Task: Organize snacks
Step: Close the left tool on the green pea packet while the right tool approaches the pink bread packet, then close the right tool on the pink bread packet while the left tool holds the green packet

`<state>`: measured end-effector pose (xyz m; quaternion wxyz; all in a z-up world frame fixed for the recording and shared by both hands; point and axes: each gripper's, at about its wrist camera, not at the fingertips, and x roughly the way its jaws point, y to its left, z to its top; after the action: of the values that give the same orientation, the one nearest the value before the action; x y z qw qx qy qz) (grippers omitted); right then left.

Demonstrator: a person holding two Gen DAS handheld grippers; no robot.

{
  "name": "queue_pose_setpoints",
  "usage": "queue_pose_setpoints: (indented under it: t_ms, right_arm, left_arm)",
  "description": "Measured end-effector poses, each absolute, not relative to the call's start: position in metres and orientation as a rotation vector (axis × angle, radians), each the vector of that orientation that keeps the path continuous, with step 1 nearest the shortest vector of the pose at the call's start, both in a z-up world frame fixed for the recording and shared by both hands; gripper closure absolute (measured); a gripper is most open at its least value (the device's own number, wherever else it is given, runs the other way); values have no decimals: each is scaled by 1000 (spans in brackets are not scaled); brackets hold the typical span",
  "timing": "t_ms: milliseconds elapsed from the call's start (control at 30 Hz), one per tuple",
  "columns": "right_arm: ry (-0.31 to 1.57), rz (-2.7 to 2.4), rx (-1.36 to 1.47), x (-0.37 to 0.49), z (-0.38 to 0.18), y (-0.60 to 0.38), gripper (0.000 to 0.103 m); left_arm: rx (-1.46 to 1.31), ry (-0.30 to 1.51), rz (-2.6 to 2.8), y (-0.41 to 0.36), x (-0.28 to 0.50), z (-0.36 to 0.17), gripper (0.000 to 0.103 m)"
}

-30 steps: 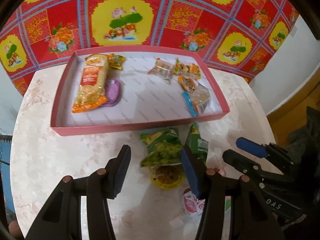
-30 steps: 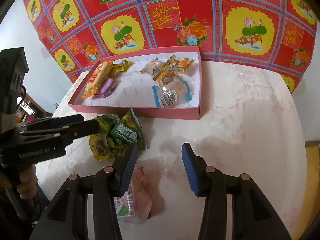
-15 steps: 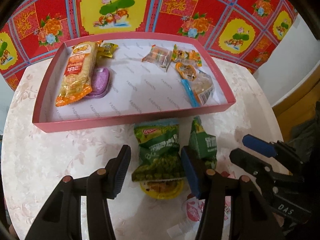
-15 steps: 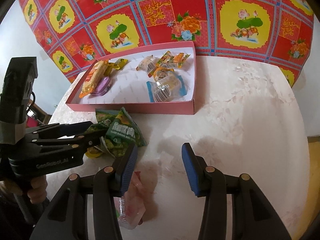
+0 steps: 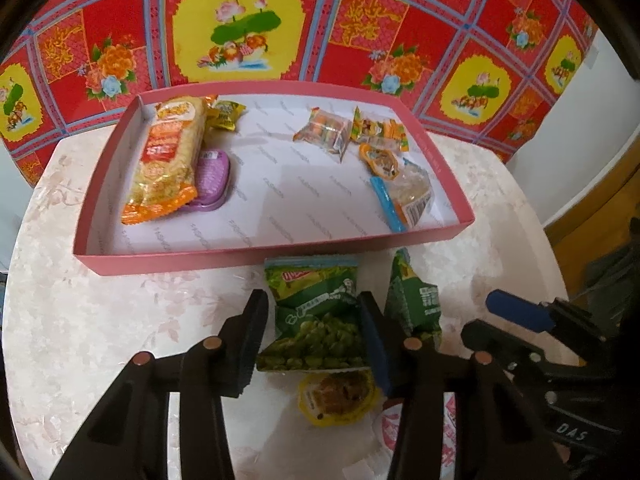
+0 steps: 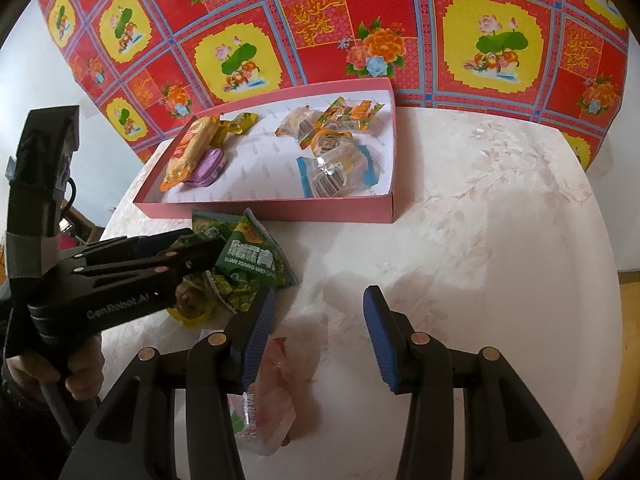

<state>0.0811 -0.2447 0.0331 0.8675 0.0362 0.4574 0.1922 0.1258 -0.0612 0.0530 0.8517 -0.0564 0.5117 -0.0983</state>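
Observation:
A pink tray [image 5: 192, 258] [image 6: 280, 210] holds several snacks: a long orange pack [image 5: 168, 160], a purple tub [image 5: 212, 180] and small wrapped sweets [image 5: 352, 132]. In front of it lie a green pea packet [image 5: 316, 312], a second green packet [image 5: 416, 304] [image 6: 252, 256], a yellow jelly cup [image 5: 336, 396] and a pink-white packet [image 6: 272, 392]. My left gripper [image 5: 312, 328] is open, its jaws on either side of the green pea packet, low over it. My right gripper [image 6: 318, 328] is open and empty over bare table, the pink-white packet by its left finger.
The round marble table [image 6: 500, 240] stands against a red and yellow flowered cloth [image 5: 320, 20]. My right gripper also shows at the right of the left wrist view [image 5: 520, 320]. A wooden floor edge [image 5: 600, 208] lies to the right.
My left gripper has moved forward and down, so the green pea packet now lies between its open jaws. My right gripper has hardly moved.

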Motion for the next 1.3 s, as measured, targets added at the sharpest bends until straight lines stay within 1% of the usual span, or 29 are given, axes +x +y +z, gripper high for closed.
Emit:
queue_pose_setpoints:
  t_ms: [400,433,500,633,700,767,800,1300]
  right_arm:
    - [979,421,79,63,34,-237,55]
    - [982,421,78,61,34,-236,54]
    - [987,421,73,57,34,-235,46]
    - [996,425,60,49,34,-231,43]
    - [995,425,55,46,35,-228,41]
    - [996,426,54,44,35,-225,34]
    - [999,427,56,43,34,-224,34]
    - [1059,405,-2,43,24,-200,34]
  left_arm:
    - [-166,1014,-154,-30,109,74,55]
    - [-169,1012,-150,-28,109,74,55]
    - [-176,1008,-139,-21,107,74,55]
    - [-189,1005,-125,-7,103,71,55]
    - [-195,1004,-116,0,101,70,55]
    - [-199,1003,-108,8,98,68,55]
    - [-202,1003,-105,11,97,67,55]
    - [-230,1015,-99,32,85,53,55]
